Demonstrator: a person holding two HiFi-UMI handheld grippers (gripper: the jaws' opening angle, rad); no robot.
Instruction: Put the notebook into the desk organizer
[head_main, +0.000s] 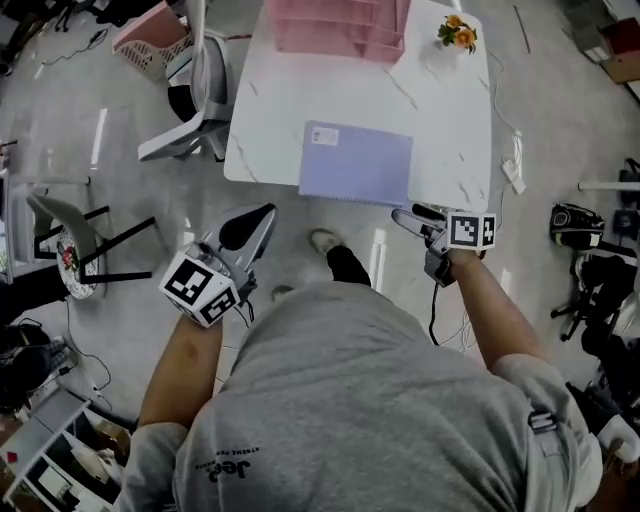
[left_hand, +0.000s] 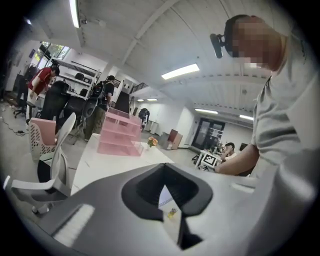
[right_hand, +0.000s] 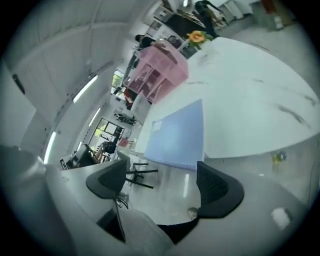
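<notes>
Left claw: jaws together, nothing between them; off the tabletop, short of its near left corner.
Desk organizer: pink, tiered trays, at the far edge of the tabletop, about mid-width; well apart from the notebook.
Notebook: lavender cover, lies flat at the near edge of the tabletop, right of centre; its near side seems to sit just over that edge.
Handling (judgement): thin and light; the cover is likely smooth and a little flexible, so it may sag or slip if pinched at one corner only.
Where to take hold (judgement): the side at the near edge, since a jaw can get under it there; a grip mid-way along that side should keep it level.
Right claw: jaws apart and empty; just short of the notebook's near right corner, not touching it.
Writing, shirt: small print on the back of the person's grey shirt, upside down; not read with confidence.
Writing, notebook: pale label patch near the cover's far left corner; too small to read.
Writing, claws: black-and-white square markers only, no text.
</notes>
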